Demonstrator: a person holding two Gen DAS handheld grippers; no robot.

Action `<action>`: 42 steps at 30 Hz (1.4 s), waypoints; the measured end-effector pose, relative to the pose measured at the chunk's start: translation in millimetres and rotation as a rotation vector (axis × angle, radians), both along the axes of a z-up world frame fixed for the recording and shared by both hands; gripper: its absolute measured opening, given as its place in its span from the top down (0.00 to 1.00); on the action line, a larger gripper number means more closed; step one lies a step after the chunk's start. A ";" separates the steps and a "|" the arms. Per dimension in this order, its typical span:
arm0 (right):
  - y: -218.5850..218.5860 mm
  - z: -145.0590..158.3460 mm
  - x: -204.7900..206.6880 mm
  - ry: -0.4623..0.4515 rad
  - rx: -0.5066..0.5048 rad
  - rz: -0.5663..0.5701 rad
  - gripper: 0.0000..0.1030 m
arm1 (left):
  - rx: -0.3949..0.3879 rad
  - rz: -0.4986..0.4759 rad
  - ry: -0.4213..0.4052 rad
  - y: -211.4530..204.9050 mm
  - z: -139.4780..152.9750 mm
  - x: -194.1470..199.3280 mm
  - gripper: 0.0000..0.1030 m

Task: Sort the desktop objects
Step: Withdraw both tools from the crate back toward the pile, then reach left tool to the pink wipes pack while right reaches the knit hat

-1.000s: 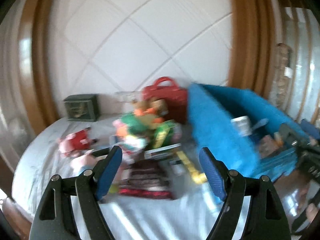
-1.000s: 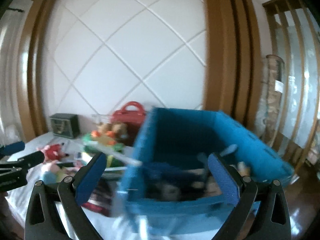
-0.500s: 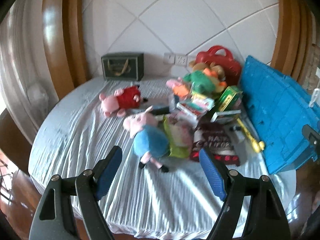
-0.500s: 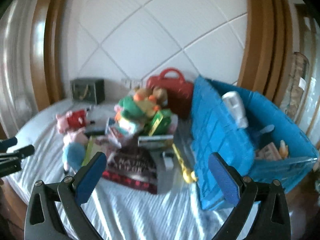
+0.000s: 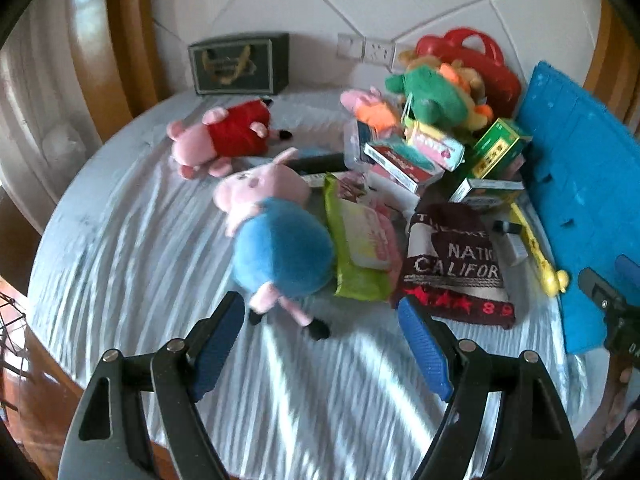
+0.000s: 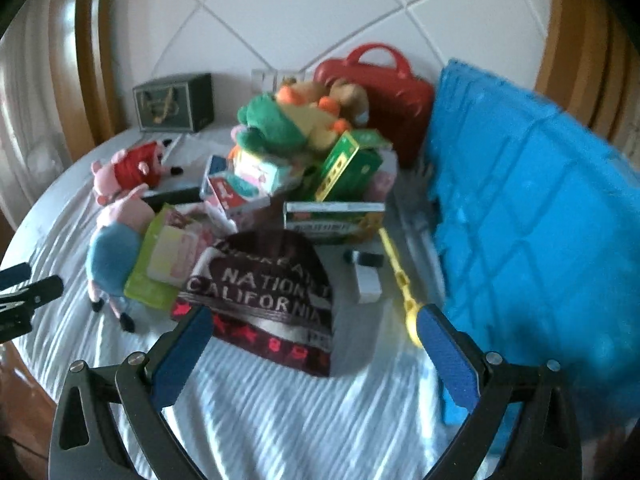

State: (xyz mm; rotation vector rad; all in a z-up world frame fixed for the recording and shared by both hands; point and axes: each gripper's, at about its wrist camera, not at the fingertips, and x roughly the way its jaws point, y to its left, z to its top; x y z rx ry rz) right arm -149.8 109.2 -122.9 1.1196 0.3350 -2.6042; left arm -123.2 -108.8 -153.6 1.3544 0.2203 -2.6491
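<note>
A: How did the grippers stand?
B: The left gripper (image 5: 320,344) gaped wide and empty above the cloth (image 5: 140,264), the blue pig (image 5: 280,252) just beyond its fingertips. The right gripper (image 6: 312,344) was spread wide too, holding nothing.
A: And around the pig?
B: The green pack (image 5: 356,240) touched its right side, the hat (image 6: 264,296) beyond that, the blue bin (image 6: 532,216) farthest right. The red pig (image 5: 224,136) lay behind.

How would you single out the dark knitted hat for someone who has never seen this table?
Start at the big blue plastic crate on the round white-clothed table. Left of it, past the thin yellow plastic tool, lies the dark maroon knitted hat, at the pile's near edge. It alone bears white lettering, CALIFORNIA, above red stars.
</note>
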 end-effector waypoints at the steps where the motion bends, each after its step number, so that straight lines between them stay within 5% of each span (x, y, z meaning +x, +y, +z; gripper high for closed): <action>1: 0.0 -7.5 -9.5 -0.017 0.006 0.004 0.00 | 0.001 -0.005 -0.011 3.7 -5.7 -10.4 0.23; 17: -9.0 -76.3 -92.9 -0.197 0.069 -0.059 0.00 | -0.038 -0.093 -0.236 26.6 -110.5 -169.5 0.22; 20: -17.5 -89.8 -103.1 -0.236 0.070 -0.071 0.00 | -0.056 -0.127 -0.235 23.1 -115.0 -171.3 0.20; 24: -31.5 -106.7 -112.3 -0.283 0.063 -0.078 0.00 | -0.129 -0.162 -0.240 4.2 -119.7 -154.8 0.00; 27: -40.1 -116.9 -114.2 -0.309 0.061 -0.074 0.00 | -0.167 -0.169 -0.233 -11.6 -118.6 -141.9 0.01; 36: -33.6 -131.4 -126.4 -0.388 -0.056 -0.096 0.00 | -0.088 -0.157 -0.278 9.9 -119.7 -160.8 0.01; 42: -45.9 -107.3 -113.8 -0.347 -0.066 -0.029 0.00 | -0.096 -0.173 -0.272 3.0 -116.9 -149.2 0.01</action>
